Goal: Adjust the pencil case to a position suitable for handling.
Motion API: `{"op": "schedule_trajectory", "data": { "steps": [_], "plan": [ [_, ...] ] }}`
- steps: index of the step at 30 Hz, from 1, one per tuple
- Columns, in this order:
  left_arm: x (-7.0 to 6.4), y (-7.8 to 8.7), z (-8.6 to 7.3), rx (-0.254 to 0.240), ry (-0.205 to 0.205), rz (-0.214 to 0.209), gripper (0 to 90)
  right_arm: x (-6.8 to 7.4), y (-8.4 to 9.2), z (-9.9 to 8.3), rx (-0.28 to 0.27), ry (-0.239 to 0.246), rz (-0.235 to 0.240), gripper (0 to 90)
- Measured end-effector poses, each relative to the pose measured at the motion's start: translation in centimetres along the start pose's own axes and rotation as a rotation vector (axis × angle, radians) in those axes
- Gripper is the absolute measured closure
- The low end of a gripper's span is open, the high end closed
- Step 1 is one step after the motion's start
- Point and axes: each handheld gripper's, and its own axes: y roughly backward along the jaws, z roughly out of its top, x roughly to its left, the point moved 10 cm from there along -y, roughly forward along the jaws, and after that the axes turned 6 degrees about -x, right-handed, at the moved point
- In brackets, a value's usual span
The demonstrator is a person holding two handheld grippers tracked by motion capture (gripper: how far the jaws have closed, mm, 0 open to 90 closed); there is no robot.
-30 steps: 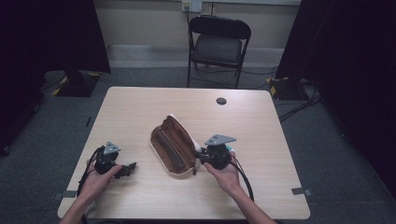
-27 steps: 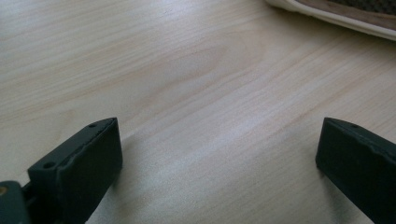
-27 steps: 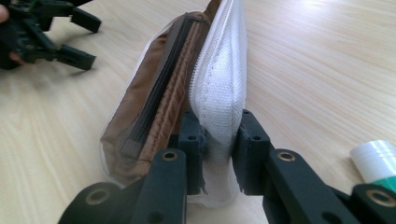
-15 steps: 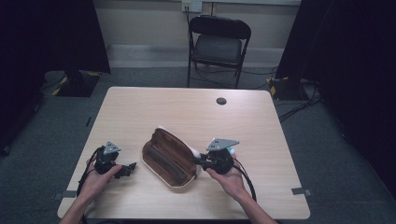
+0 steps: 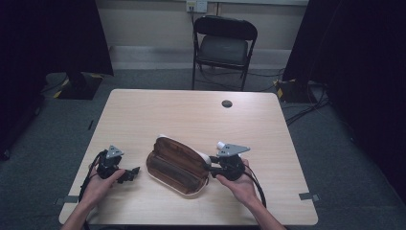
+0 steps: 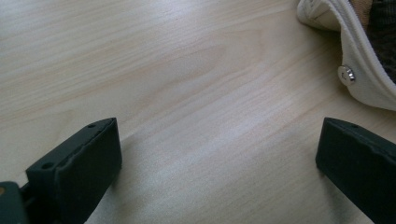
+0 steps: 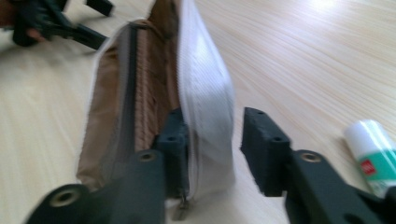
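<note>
We see a pale wooden tabletop [image 5: 158,115] with a black folding chair [image 5: 224,43] beyond its far edge. On the near half lies an open pencil case [image 5: 178,165], brown inside with a white shell, set diagonally between our two hands. Our right gripper [image 7: 212,140] has its fingers [image 7: 266,149] spread around the case's white zipped wall, one inside, one outside. Our left gripper [image 5: 125,173] rests just beside the case, fingers [image 6: 79,163] spread wide over bare wood. A white glue stick [image 7: 373,154] lies near the right gripper.
</note>
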Motion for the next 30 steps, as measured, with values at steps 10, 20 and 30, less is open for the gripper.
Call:
{"op": "schedule_trajectory", "data": {
  "steps": [10, 20, 30],
  "plan": [
    [0.0, 0.0, 0.0, 0.0, 0.0, 0.0, 0.0, -2.1, -0.1, -0.9, -0.001, -0.049, -0.098, 58.5],
    [0.0, 0.0, 0.0, 0.0, 0.0, 0.0, 0.0, -3.8, -0.6, -1.0, 0.006, -0.063, -0.175, 76.1],
    [0.0, 0.0, 0.0, 0.0, 0.0, 0.0, 0.0, -6.7, -0.7, -0.8, -0.01, -0.096, -0.215, 78.8]
  ]
}}
